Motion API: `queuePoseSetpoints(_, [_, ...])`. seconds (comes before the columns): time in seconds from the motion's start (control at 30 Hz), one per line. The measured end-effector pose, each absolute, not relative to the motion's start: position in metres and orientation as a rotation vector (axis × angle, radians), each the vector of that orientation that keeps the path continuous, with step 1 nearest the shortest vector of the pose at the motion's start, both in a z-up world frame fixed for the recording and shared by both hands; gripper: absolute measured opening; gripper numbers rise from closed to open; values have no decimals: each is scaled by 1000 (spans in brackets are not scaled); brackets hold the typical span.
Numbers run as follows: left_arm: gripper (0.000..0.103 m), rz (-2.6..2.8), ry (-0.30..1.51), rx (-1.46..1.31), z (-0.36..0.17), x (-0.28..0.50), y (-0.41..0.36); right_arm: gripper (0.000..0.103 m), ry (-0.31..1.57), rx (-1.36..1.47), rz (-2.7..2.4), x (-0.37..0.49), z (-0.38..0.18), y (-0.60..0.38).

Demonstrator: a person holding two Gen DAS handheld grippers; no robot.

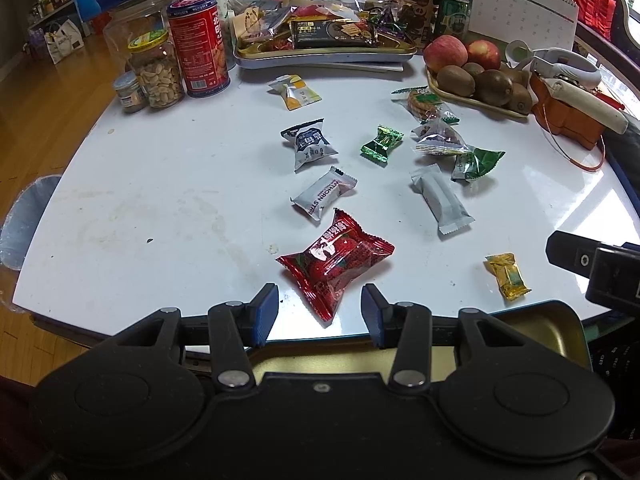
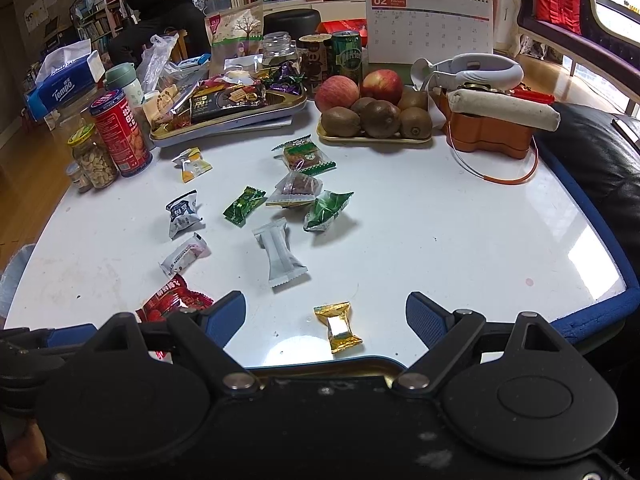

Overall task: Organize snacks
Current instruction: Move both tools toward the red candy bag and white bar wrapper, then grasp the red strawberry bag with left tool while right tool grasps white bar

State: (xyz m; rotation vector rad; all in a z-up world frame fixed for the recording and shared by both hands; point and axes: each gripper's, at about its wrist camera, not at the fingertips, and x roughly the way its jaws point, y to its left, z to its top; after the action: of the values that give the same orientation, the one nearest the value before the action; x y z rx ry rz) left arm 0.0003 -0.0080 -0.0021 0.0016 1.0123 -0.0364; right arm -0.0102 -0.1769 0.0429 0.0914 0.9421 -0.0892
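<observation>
Just beyond the open, empty left gripper (image 1: 319, 312) lies the red packet (image 1: 335, 264) on the table (image 1: 160, 200): light, crinkly, slippery. Pinching its puffed middle looks best. Right gripper (image 2: 325, 314) is open too.

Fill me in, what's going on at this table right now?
A person holds a hand-held gripper in each hand over a white table scattered with wrapped snacks. The left hand-held gripper is open, aimed at the red snack packet without touching it. The right hand-held gripper is open too, with the gold candy lying between its fingers, not gripped. An empty gold tin sits at the near table edge. Nothing is held yet.
</observation>
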Motion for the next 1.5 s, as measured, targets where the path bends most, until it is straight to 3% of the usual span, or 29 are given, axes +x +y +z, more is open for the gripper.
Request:
queuePoseSetpoints(1.0, [53,-2,1033,-74,-6,27,28,92,986,60,-113,20,41,-188])
queuePoseSetpoints(1.5, [53,-38,1064,-37,-27,90,42,92,1144,-127,-101,108,-23,-176])
